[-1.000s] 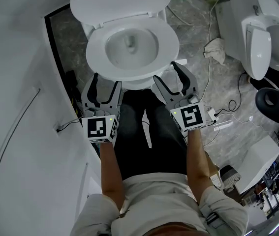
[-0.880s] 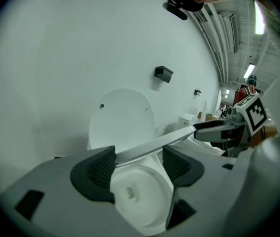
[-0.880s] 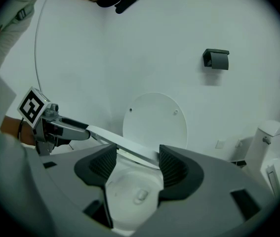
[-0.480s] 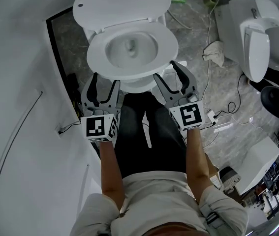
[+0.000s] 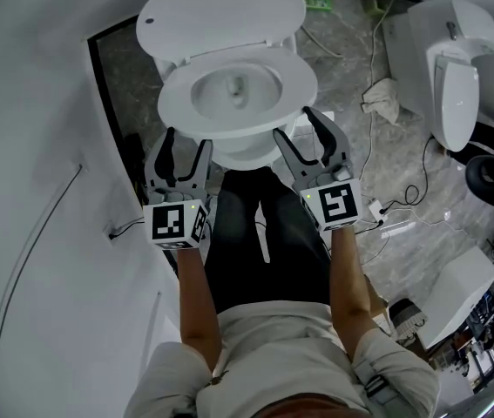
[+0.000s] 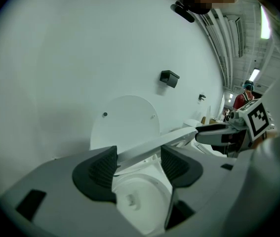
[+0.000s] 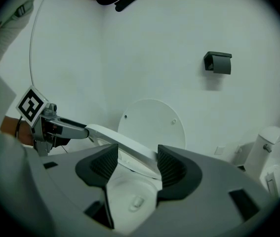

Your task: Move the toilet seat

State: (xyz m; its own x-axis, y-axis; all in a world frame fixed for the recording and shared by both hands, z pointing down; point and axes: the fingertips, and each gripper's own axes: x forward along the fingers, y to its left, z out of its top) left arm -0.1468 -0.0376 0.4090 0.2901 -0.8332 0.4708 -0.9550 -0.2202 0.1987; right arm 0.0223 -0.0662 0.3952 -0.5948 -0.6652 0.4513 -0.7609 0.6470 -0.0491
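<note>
Head view: gripping toilet seat (image 5: 181,111) by its front rim, tilted just clear of bowl (image 5: 240,84), with left tool (image 5: 187,146) and right tool (image 5: 294,127), both just closed further and clamped on it. Might slip and slam down if raised unevenly or held loosely.

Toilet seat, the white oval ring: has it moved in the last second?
Yes. The white oval toilet seat has tipped up at its front, toward the raised lid.
</note>
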